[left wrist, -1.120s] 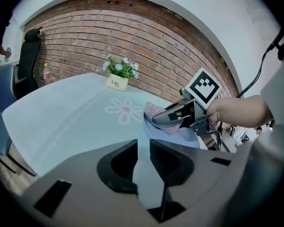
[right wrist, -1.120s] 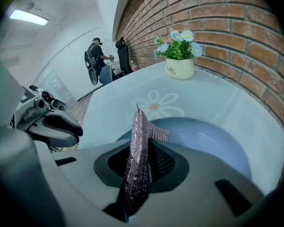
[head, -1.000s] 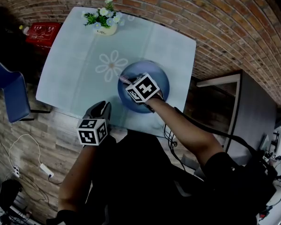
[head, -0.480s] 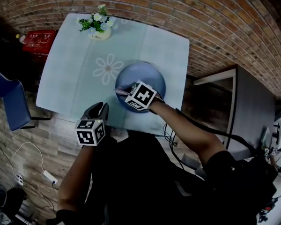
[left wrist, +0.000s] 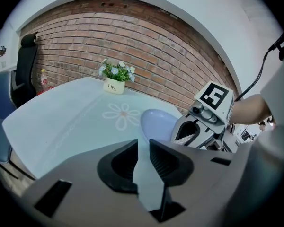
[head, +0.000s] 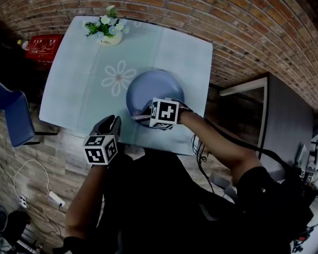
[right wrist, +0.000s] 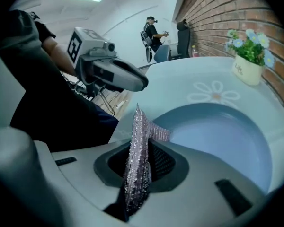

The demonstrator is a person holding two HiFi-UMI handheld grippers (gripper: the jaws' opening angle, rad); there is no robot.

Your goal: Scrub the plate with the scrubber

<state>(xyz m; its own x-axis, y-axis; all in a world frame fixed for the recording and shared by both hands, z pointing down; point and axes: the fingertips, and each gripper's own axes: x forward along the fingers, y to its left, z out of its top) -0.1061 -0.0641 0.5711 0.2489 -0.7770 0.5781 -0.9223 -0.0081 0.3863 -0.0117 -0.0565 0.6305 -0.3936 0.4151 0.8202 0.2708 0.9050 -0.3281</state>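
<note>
Scrubber [right wrist: 137,160], silvery, crumpled, nearer plate rim [right wrist: 213,106]

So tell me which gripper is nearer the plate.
Right. The right gripper, shut on the scrubber, sits over the near rim of the plate; the left gripper hangs at the near edge of the table, clear of the plate, its fingers closing with nothing between them.

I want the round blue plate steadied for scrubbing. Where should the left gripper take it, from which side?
Likely the raised rim at the blue plate's near-left edge, low from the left gripper's side. Lying flat, it offers only the rim; the right gripper with the silvery scrubber fills the near edge. The left jaws, empty, are closing.
</note>
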